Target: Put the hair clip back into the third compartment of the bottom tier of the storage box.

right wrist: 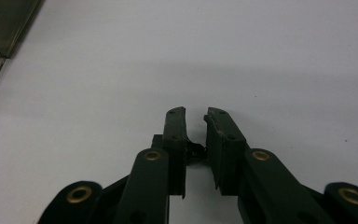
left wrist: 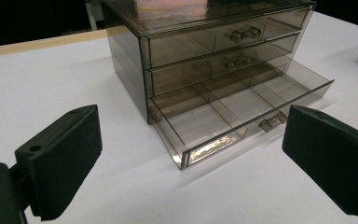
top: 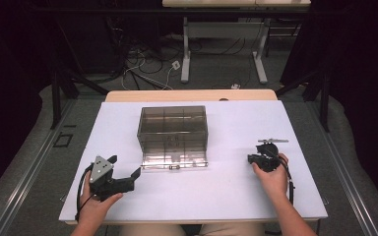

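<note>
**Bottom drawer open, both grippers standing off**

Landmark is the smoky drawer cabinet mid-table, three drawers stacked; nearest the person, the left gripper sits near the cabinet's front-left corner, held low in the left hand, jaws spread wide and empty; its own view looks between the ribbed pads straight at the cabinet's front corner, probably so the drawer front stays lined up for a grab or a push; right gripper rests well off to the cabinet's right, in the right hand, jaws drawn nearly together with a thin gap, nothing clearly held; a small dark bit sits low between them, can't tell what; likely parked out of the way while the left does the work; bottom drawer is pulled out toward the person, resting on the white table, its dividers visible and the compartments looking empty; its little clear handle faces the left gripper, not touched; the two upper drawers sit flush, handles in line above; beyond the cabinet, the table's wooden far edge, then floor cables and a desk frame.
</note>
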Demonstrator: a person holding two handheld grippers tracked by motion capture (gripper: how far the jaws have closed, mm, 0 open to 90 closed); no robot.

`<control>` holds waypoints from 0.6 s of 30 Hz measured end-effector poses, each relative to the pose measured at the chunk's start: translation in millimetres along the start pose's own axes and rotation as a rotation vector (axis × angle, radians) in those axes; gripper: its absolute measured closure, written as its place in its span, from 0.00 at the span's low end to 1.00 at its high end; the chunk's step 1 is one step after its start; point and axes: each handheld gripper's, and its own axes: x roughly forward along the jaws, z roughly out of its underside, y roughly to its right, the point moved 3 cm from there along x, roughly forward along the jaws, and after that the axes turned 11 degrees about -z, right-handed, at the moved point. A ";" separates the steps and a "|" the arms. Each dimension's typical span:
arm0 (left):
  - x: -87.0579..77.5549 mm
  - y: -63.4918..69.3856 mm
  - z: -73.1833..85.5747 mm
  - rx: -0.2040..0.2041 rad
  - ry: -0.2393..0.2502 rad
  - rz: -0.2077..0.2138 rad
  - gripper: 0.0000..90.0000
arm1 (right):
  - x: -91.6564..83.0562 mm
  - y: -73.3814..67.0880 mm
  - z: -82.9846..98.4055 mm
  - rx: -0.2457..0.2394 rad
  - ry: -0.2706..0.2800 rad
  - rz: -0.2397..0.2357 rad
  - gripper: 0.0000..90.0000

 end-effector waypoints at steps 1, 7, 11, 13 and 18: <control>0.2 0.0 -0.1 0.001 0.002 0.001 0.05 | 0.5 0.1 0.2 0.000 0.008 0.004 0.88; 0.3 0.2 -0.4 0.000 0.002 0.003 0.05 | -0.2 0.4 0.5 0.000 0.007 -0.001 0.88; 0.2 -0.3 -0.5 0.004 0.001 0.002 0.05 | -1.7 -0.9 0.1 -0.009 0.015 -0.010 0.89; 0.2 0.0 -0.5 -0.001 0.001 0.005 0.05 | -2.2 -1.2 0.0 -0.011 0.016 -0.010 0.89; 0.1 0.1 -0.5 -0.005 0.000 0.008 0.05 | -3.7 -2.7 -0.5 -0.015 0.024 -0.019 0.89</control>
